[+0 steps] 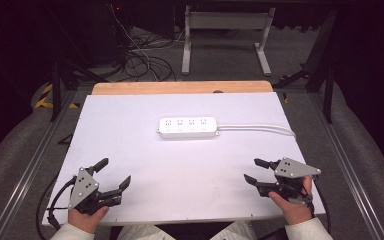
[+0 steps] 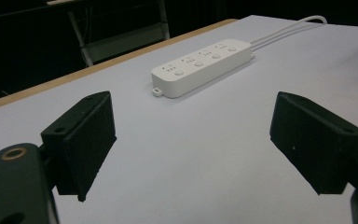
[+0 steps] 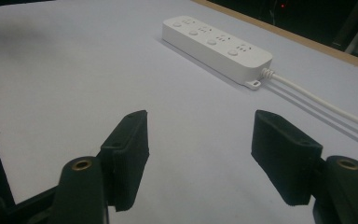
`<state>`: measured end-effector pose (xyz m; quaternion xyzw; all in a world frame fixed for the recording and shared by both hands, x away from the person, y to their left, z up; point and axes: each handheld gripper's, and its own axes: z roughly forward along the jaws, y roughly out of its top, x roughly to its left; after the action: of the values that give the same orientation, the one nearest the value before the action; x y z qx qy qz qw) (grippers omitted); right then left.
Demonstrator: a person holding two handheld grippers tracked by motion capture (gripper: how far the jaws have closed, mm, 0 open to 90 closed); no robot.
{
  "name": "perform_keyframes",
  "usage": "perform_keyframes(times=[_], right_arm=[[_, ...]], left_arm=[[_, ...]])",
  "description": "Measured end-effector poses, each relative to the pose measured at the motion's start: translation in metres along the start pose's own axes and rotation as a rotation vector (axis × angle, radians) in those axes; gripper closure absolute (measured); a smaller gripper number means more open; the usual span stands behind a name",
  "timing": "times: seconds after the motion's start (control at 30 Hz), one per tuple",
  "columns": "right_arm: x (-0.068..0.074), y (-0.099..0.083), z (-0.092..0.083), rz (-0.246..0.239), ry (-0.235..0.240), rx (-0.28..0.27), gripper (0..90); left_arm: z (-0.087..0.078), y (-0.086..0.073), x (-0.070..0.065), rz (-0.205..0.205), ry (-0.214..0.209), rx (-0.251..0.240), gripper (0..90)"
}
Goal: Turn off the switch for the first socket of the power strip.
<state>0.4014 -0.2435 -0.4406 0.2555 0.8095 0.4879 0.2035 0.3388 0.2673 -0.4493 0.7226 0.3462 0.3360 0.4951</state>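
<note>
Resting near the table's front edge, both grippers are idle and apart from the work piece. Left gripper (image 1: 114,172): jaws spread wide, nothing between them, only bare white table (image 1: 145,200) showing in the gap in the left gripper view. Right gripper (image 1: 252,170): jaws likewise well open and empty.

White power strip (image 1: 188,127) lies flat toward the far middle of the table, long axis across it, sockets and buttons facing up. Its white cord (image 1: 260,128) leaves the right end and runs off toward the table's right edge. Strip is well apart from both grippers.

Judged step: the approach to the strip, not yet begun.

Notes for doing it well:
- Bring a gripper in over the strip with jaws aligned across the narrow width, not the length.
- Keep jaws wide until they straddle the body; close on the plain side walls, clear of the buttons.
- Mind the cord: a pull on the strip will drag it, so steady the cord end with the right gripper if the strip has to move.
</note>
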Motion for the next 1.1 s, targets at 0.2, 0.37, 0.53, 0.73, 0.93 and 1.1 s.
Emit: perform_keyframes(times=[0.2,0.37,0.53,0.73,0.93,1.1], right_arm=[[0.000,0.012,0.004,-0.002,0.008,0.029,37.2],[-0.002,0.031,0.009,-0.006,0.014,0.046,37.2],[-0.007,0.042,0.014,-0.002,0.010,0.058,37.1],[-0.009,0.056,0.018,-0.012,0.018,0.059,37.1],[-0.012,0.067,0.023,-0.024,0.021,0.054,37.0],[-0.016,0.074,0.028,-0.019,0.026,0.052,37.1]], left_arm=[[0.000,0.000,0.000,0.002,0.002,0.003,14.9],[0.000,0.000,0.000,0.004,0.005,0.008,15.0],[-0.001,0.000,-0.001,0.008,0.007,0.008,15.1],[0.000,0.000,-0.001,0.008,0.005,0.010,15.0],[0.000,0.000,-0.001,0.011,0.005,0.013,15.1],[-0.001,0.000,-0.001,0.012,0.006,0.013,15.1]])
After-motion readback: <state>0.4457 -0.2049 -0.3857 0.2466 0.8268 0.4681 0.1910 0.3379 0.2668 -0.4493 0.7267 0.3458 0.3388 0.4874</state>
